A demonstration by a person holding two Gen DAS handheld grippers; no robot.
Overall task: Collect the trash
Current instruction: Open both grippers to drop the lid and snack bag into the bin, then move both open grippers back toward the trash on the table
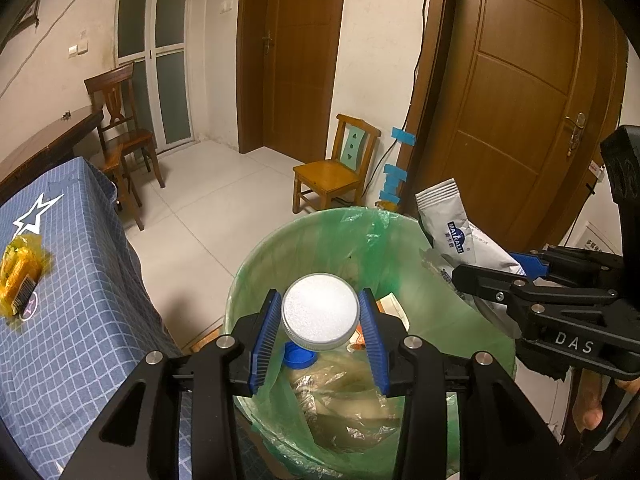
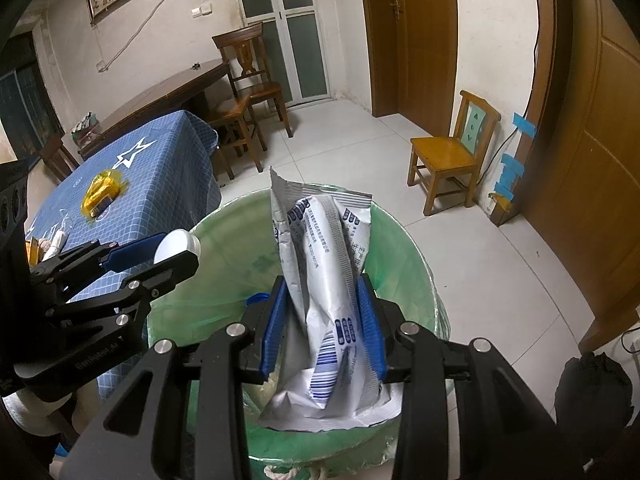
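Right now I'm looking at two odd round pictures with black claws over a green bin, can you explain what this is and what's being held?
No robot here: a person holds a two-finger claw in each hand, with a wide-angle camera on each looking along its fingers. One picture is from the left claw, one from the right. The left gripper has a white-capped container between its blue pads; the right gripper has a crumpled white and blue wrapper. Both hang over a bin lined with a green bag, already holding rubbish. Beside it, a yellow packet lies on the blue checked tablecloth.
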